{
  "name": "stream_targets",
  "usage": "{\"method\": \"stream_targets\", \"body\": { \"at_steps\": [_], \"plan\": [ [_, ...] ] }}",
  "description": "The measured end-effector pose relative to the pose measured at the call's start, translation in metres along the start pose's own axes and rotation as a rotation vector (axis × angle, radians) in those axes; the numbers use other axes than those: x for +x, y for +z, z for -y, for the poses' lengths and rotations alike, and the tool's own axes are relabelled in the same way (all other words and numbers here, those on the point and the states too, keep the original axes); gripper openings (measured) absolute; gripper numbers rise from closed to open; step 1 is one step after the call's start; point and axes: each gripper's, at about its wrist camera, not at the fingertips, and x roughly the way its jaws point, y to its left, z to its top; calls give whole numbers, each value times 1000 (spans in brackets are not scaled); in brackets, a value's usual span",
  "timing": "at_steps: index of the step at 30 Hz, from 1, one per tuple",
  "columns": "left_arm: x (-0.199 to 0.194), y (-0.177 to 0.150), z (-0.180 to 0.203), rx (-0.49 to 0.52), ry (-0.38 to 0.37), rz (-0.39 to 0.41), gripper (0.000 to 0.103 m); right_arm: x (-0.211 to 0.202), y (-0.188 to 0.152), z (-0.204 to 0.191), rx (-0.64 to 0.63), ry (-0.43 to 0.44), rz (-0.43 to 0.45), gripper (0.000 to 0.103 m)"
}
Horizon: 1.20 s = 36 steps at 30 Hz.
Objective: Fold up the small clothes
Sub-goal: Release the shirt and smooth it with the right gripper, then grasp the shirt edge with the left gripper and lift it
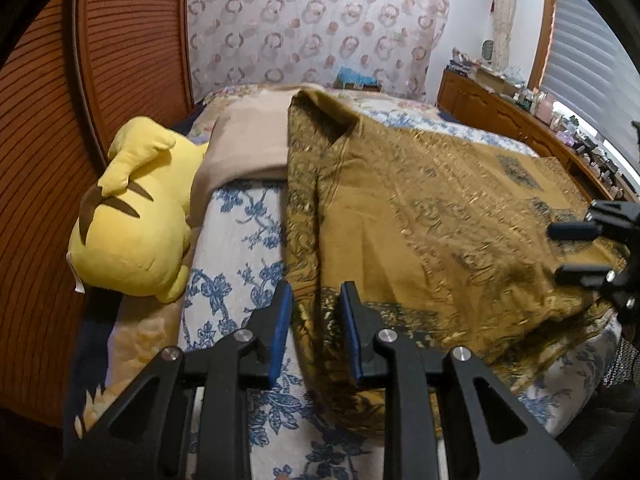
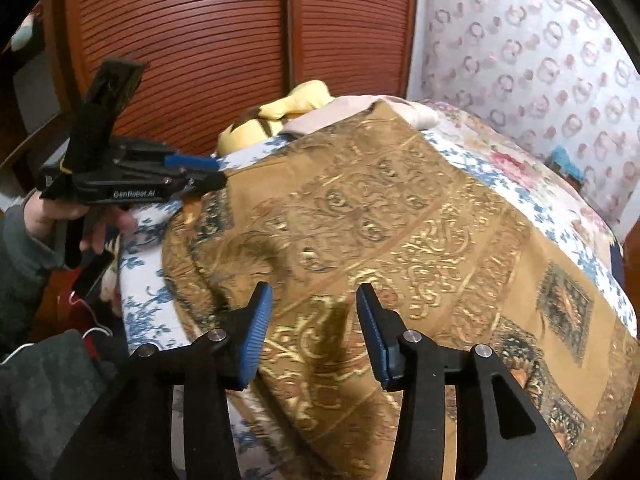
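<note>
A gold patterned cloth (image 1: 420,216) lies spread across a floral bedspread (image 1: 240,240). Both claws, left gripper (image 1: 316,308) and right gripper (image 2: 314,304), hover spread apart over it (a yellow plush toy (image 1: 132,220) lies alongside).

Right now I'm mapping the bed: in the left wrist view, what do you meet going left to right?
Wooden slatted door → yellow plush toy → blue floral bedspread → gold patterned cloth → right gripper.

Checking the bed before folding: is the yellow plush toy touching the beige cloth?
Touching. In the left wrist view the beige cloth drapes over the near side of the yellow plush toy, hiding part of it, with no gap between them.
</note>
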Motion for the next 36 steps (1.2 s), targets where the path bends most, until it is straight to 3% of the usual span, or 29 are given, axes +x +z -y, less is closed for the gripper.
{"method": "stream_targets", "body": {
  "at_steps": [9,20,28,29,31,36],
  "plan": [
    [12,-5,-4,-13,1,-38,24,15,-22,41,102,-55,-29,46],
    [14,-2,-2,-13,2,-50,24,21,-36,33,170,-59,-25,46],
    [16,0,-1,3,-48,-51,23,20,-38,29,162,-72,-20,46],
    [16,0,-1,4,-57,-51,22,20,-38,29,161,-74,-19,46],
    [16,1,-2,-5,-85,-50,4,20,-38,29,162,-72,-18,46],
    [-1,4,8,-22,-135,28,0,18,-41,32,180,-58,-11,46]
  ]
}}
